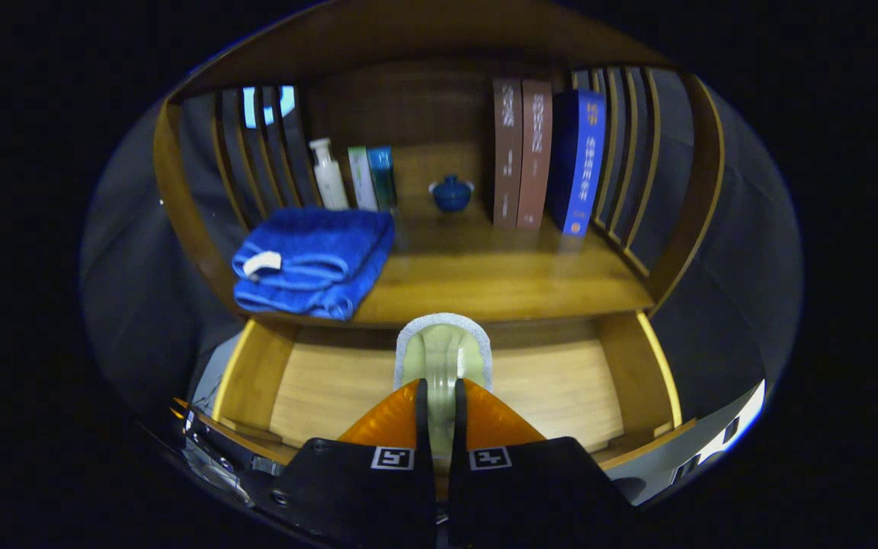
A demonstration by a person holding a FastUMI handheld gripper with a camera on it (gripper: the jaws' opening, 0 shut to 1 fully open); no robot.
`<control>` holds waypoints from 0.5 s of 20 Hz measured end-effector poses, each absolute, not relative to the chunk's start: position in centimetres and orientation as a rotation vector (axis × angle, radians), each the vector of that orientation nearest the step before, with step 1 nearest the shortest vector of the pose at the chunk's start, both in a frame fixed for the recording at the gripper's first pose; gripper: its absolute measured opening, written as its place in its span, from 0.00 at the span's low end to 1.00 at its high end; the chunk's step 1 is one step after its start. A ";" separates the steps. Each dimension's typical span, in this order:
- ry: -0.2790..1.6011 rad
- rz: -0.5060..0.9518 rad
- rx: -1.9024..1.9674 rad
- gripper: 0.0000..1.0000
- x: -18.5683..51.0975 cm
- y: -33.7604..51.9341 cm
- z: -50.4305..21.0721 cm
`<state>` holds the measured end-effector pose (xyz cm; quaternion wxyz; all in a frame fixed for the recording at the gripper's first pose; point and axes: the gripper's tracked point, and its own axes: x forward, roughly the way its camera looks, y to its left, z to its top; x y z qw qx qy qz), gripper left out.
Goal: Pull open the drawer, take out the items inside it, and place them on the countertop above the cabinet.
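Wooden countertop (500, 282) at twelve o'clock, gripper (439, 396) clamped on pale sponge-like item (443, 351) over open drawer (561, 381): lift clear, set down gently.

wooden shelf unit (485, 274), slatted sides, dark booth wall (744, 244)

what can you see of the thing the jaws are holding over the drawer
The pale object is held between the gripper's jaws, which are nearly closed on its lower part. It looks like a cream or pale green piece with an arched top, edged by a whitish, rough-looking rim, and a raised ridge runs down its middle. It stands upright, seen end-on, above the open wooden drawer and just below the front edge of the countertop. Its lower end is hidden by the jaws, so what it is cannot be told.
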<state>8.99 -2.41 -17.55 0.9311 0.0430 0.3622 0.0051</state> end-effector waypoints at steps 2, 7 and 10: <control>0.705 0.007 0.095 0.11 11.8 -2.7 -15.7; 0.750 0.009 0.162 0.11 19.0 -2.7 -17.2; 0.779 0.010 0.170 0.12 21.9 -2.7 -18.7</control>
